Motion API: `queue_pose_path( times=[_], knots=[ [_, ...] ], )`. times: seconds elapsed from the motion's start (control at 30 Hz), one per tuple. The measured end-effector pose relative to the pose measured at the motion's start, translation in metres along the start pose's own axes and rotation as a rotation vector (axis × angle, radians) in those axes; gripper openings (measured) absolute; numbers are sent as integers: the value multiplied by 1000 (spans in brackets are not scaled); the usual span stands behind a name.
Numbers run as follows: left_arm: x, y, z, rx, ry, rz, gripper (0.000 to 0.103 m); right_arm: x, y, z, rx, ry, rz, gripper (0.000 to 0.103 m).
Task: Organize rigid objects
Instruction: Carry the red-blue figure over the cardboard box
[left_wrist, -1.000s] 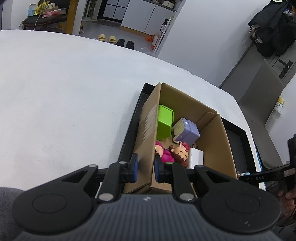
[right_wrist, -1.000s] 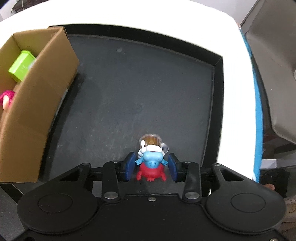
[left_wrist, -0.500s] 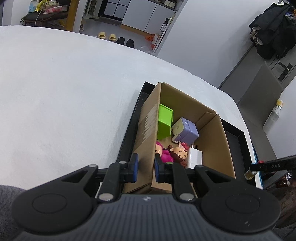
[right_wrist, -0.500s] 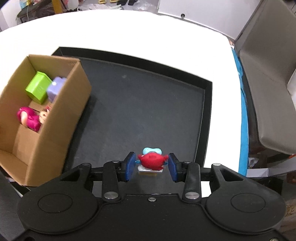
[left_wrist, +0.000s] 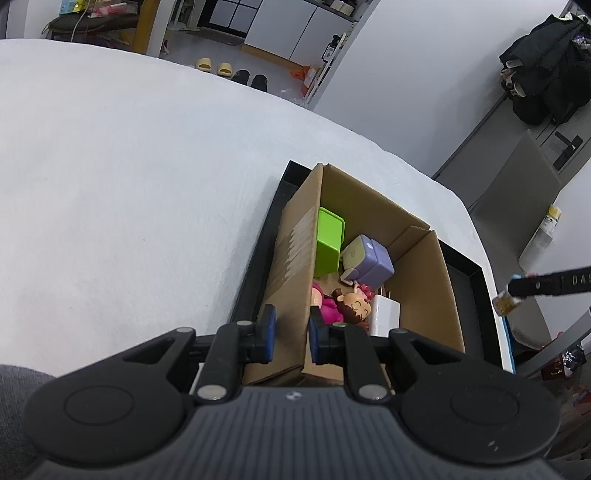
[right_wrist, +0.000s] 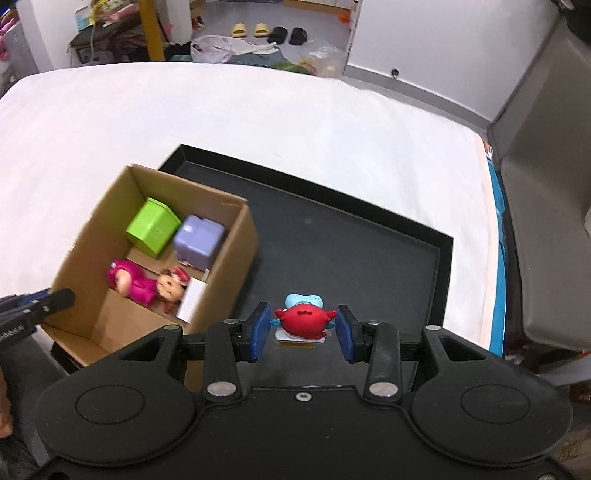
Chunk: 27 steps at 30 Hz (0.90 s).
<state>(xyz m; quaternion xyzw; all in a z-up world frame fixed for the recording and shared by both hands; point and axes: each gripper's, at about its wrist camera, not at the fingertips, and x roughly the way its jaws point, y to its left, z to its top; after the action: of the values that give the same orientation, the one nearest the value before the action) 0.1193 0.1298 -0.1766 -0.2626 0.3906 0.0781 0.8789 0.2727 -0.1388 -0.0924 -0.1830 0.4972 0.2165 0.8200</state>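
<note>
A brown cardboard box (right_wrist: 225, 280) stands on the left part of a black tray (right_wrist: 369, 236). Inside it lie a green box (right_wrist: 153, 227), a purple cube (right_wrist: 199, 240), a pink doll (right_wrist: 147, 282) and a white charger (right_wrist: 192, 304). My left gripper (left_wrist: 291, 334) is shut on the box's near left wall (left_wrist: 291, 266). My right gripper (right_wrist: 301, 328) is shut on a red and blue figurine (right_wrist: 303, 321), held in the air above the tray, to the right of the box. In the left wrist view one of the right gripper's fingers (left_wrist: 546, 286) shows at the right edge.
The tray sits on a white-covered table (right_wrist: 258, 110). A grey chair (right_wrist: 546, 221) stands close to the table's right edge, beside a blue strip (right_wrist: 496, 258). The tray floor (right_wrist: 332, 266) right of the box is bare. Slippers and clutter lie on the floor beyond.
My right gripper has risen with the figurine off the tray floor, so the box and tray now lie farther below it. The left gripper has kept its hold on the box wall.
</note>
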Motion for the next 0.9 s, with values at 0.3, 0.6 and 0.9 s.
queue_pose_path(
  times=[0.3, 0.6, 0.9],
  knots=[
    [1, 2, 0, -13, 3, -19, 17, -6, 33, 16, -27, -30, 35, 38],
    [1, 7, 0, -33, 6, -40, 18, 4, 80, 31, -68, -32, 79, 38],
    [3, 12, 2, -61, 11, -59, 18, 18, 101, 33, 28, -39, 118, 38]
  ],
)
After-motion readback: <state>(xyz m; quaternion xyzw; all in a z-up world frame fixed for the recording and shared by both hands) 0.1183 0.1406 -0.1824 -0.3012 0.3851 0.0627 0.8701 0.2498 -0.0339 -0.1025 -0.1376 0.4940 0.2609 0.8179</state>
